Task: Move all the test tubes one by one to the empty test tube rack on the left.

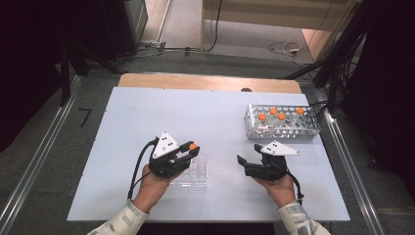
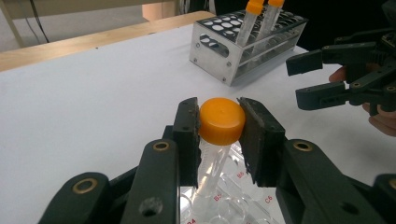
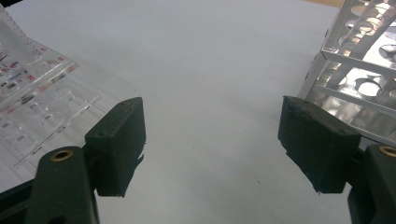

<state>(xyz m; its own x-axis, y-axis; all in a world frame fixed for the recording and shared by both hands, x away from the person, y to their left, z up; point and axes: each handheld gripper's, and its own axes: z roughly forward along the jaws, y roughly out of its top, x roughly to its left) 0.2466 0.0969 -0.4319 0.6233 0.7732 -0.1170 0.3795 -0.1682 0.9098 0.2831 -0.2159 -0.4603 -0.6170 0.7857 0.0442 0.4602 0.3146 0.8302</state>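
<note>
Orange-capped tube [image 2: 219, 128]: held upright in the left claw [image 1: 188, 151], whose pads clamp the cap from both sides while the clear body hangs free below. The tube sits just above the clear well plate [image 1: 193, 175], its tip close to one of the labelled wells; gripping by the cap leaves the shaft unobstructed, which would let it enter a well without the pads fouling the plate. Whether the tip already touches the plate cannot be told.

Right claw [image 1: 243, 163]: jaws spread wide, holding nothing, resting low over the bare desk [image 1: 147, 112] between the well plate and the metal rack [image 1: 283, 122]. Judged from its position, it waits clear of the working hand, near enough to the rack to fetch another tube.

Metal rack: stands well apart from the plate at the far right of the desk and carries several further capped tubes [image 1: 272, 111], upright in its holes. Their upright storage matches the orientation in which the held tube is carried, so no re-gripping seems needed in transfer.
</note>
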